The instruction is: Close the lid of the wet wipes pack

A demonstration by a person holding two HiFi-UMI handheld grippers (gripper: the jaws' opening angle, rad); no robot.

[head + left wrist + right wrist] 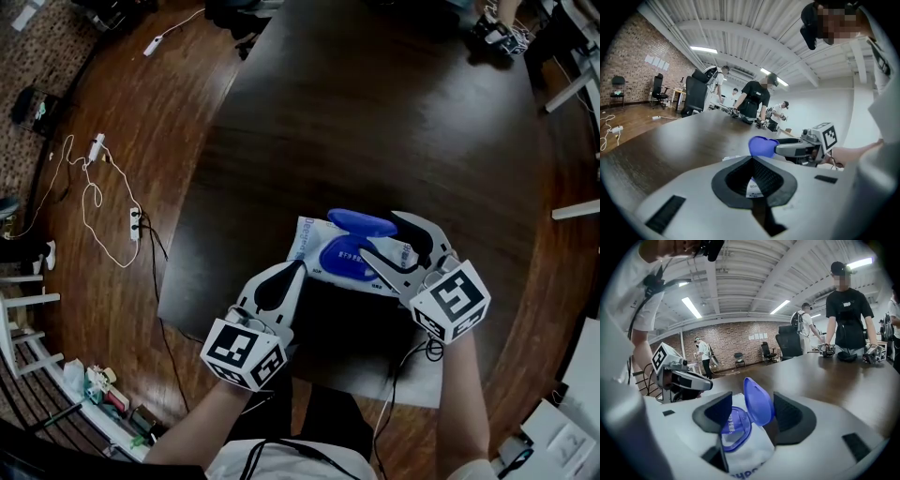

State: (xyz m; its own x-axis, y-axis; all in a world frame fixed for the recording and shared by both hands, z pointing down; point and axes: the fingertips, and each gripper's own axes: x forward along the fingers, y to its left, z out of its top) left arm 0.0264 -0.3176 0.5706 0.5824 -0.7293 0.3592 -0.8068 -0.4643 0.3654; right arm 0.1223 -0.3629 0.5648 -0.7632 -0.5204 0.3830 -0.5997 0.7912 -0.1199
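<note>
We list one dark table [375,122] on a wood floor [187,103] strewn with cables [91,199], brick wall [633,65] behind, bearing near its front edge a white wipes pack [314,239], blue lid [361,222] upright between the spread, untouching jaws of our right gripper [380,234], while our left gripper [298,269] stands clenched on the pack's edge.

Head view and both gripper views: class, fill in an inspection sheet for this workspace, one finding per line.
Surface: dark wooden table, mostly bare.
Job's things: white wet wipes pack near the table's front edge; its blue lid stands open.
Clutter: dark gear at the table's far end.
Grippers: left gripper has its jaws together on the pack's near-left edge; right gripper is open wide, with the lid between its jaws but not pressed.
Cables: white cable and power strip on the floor; black cable hangs below the right gripper.
Surroundings: wooden floor, brick wall, people standing at the far end.
</note>
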